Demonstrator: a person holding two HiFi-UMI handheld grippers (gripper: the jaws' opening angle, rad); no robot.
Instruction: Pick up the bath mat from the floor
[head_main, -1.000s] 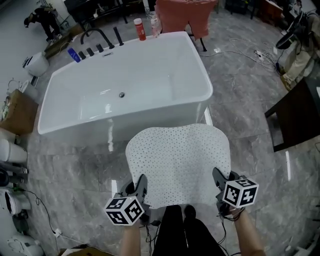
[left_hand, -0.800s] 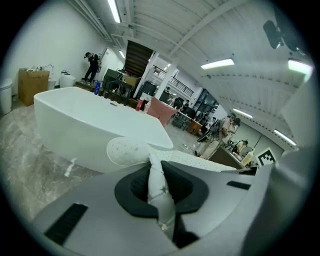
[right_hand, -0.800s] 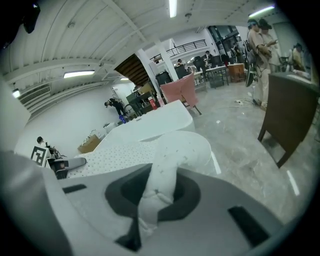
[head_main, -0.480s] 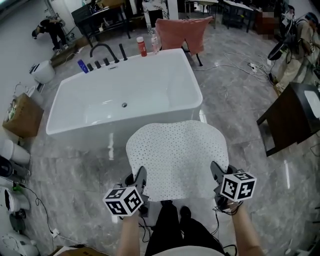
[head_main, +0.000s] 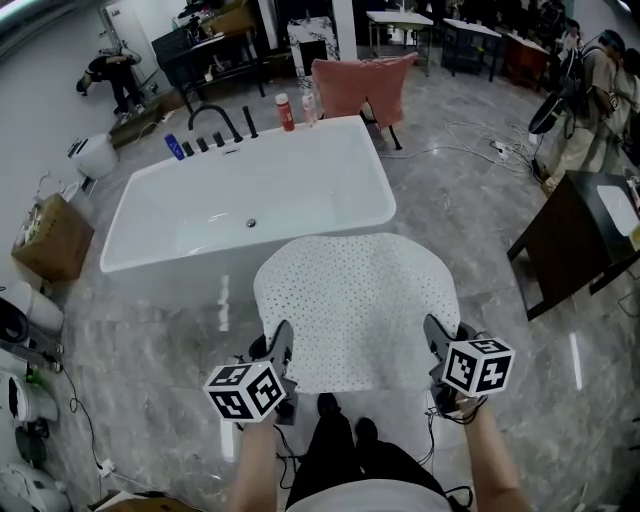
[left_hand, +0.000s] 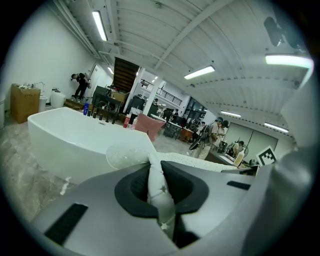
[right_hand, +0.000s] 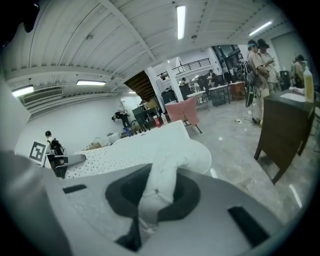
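Note:
The white perforated bath mat (head_main: 355, 305) hangs stretched between both grippers, lifted off the grey floor in front of the bathtub. My left gripper (head_main: 283, 350) is shut on its near left corner; the pinched mat edge (left_hand: 159, 187) runs between the jaws in the left gripper view. At the near right corner my right gripper (head_main: 434, 342) is shut as well, with a fold of mat (right_hand: 155, 192) bunched between its jaws. The mat's far edge (head_main: 350, 240) droops toward the tub and hides the floor under it.
A white freestanding bathtub (head_main: 160, 215) stands just beyond the mat, with black taps (head_main: 215, 125) and bottles (head_main: 285, 110) at its far rim. A pink chair (head_main: 360, 85) stands behind it. A dark cabinet (head_main: 565, 235) is at right, a cardboard box (head_main: 50, 240) at left. People stand at far right.
Both grippers have risen together with the mat, and the view has tilted up to show more of the room. The mat hangs higher against the tub.

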